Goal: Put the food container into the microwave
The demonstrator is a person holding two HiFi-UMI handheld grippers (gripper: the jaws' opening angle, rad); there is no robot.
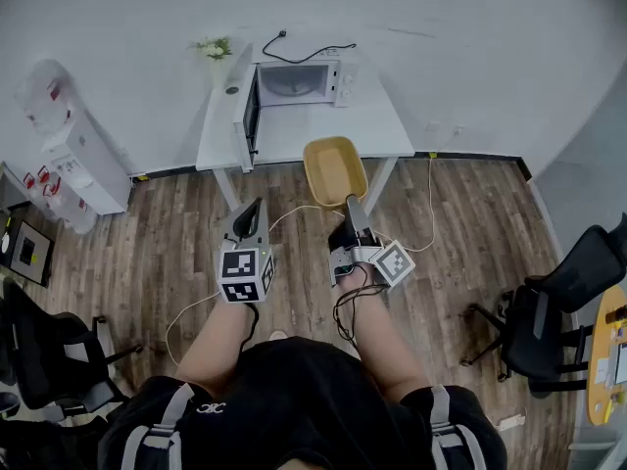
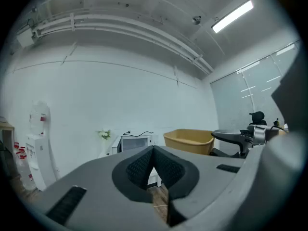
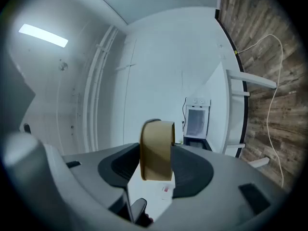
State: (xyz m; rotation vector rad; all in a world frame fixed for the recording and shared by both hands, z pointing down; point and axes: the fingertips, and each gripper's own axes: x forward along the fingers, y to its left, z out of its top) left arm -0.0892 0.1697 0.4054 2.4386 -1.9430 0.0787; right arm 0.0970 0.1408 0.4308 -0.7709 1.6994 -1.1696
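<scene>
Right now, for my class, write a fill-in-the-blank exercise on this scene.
The right gripper is ____ on the food container.
The left gripper holds ____.
The microwave has its door ____.
Missing words: shut, nothing, open.

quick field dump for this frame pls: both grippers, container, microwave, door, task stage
left gripper: fingers together, nothing between them
right gripper: fingers clamped on the food container's rim
food container: tan, open-topped, looks empty, held in the air facing the table
microwave: on the white table, against the wall
microwave door: swung open to the left in the head view
task stage: container in hand, not yet inside the microwave
</scene>
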